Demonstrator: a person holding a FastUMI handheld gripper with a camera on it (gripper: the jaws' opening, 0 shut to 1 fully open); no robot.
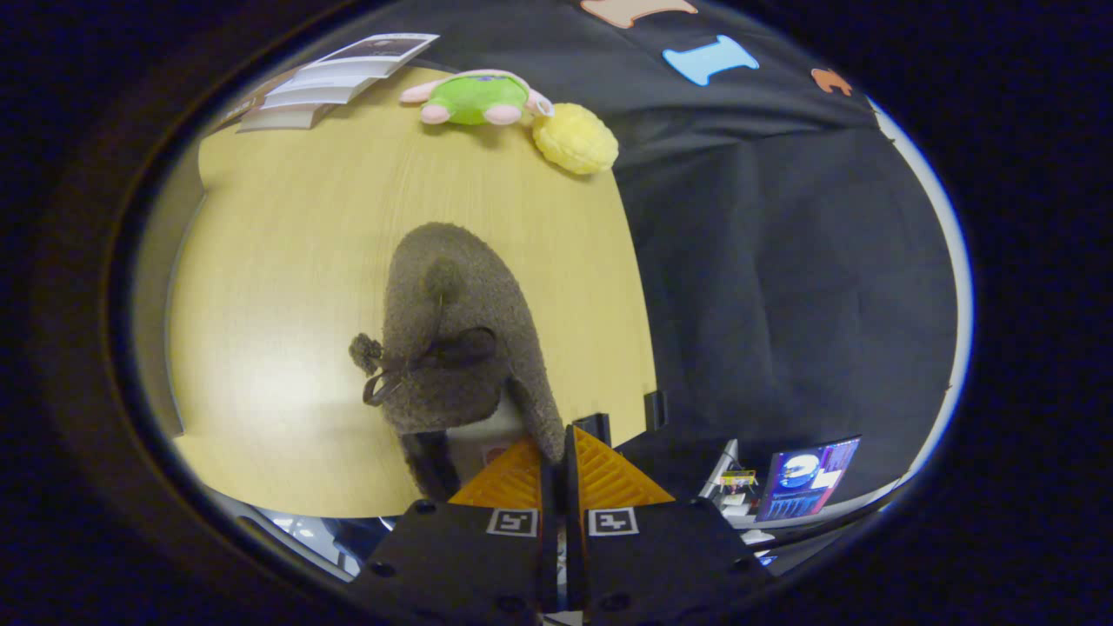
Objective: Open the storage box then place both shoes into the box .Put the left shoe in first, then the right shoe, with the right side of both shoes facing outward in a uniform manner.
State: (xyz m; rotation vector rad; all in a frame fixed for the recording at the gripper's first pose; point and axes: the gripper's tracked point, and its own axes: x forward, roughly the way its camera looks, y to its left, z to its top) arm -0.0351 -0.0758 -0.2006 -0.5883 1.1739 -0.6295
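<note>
Got the fuzzy brown slipper hanging off my claw right now. The fingers are clenched tight on the rim at its heel end, so the shoe sticks straight out ahead of them, long axis running away from the claw, toe furthest off, little bow on top. It looks lifted over the wooden counter, not resting on it, though I can't be sure. Way beyond the toe sit a green plush toy and a yellow plush ball, touching each other, with some leaflets further off to the side. I'd guess swinging it toward the storage box comes next.
</note>
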